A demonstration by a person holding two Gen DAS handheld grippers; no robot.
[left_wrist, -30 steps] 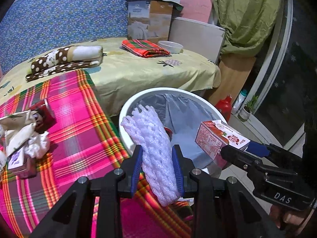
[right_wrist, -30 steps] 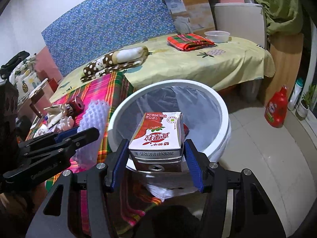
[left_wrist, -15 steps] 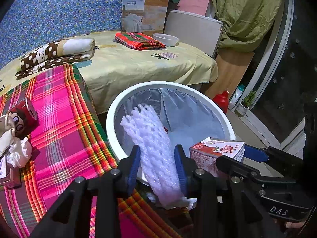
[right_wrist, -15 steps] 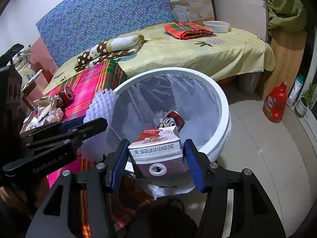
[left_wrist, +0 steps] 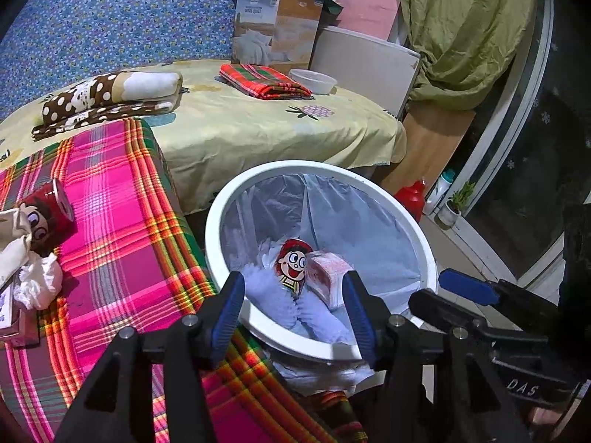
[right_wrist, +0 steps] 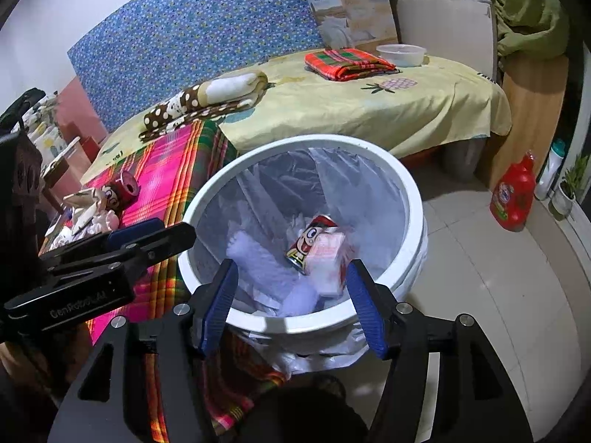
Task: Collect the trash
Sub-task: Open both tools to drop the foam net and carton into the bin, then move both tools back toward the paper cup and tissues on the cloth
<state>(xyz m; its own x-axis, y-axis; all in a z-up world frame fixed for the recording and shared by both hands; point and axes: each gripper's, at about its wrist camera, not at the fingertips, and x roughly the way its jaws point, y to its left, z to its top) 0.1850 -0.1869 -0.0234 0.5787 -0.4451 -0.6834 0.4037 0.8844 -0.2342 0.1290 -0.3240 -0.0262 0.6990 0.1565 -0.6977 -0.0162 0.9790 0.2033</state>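
I see both of my tools empty now: the left gripper has its jaws spread wide at the lower middle of its frame, where half a second ago they were clamped on the white foam netting, and the right gripper is likewise released, having let go of the milk carton it was gripping before. Both pieces now lie inside the white bin, low in its clear liner: the netting at the lower left of the opening, the carton at the right, and a red cartoon can between them, touching the carton. In the left wrist view the right gripper's black frame shows at the lower right, beside the bin rim. On the pink plaid cloth at the left of that frame, more trash waits: a second red can lying on its side, crumpled tissue just below it, and a small carton at the left edge. The folded plaid towel and white bowl sit on the yellow bed at the top.
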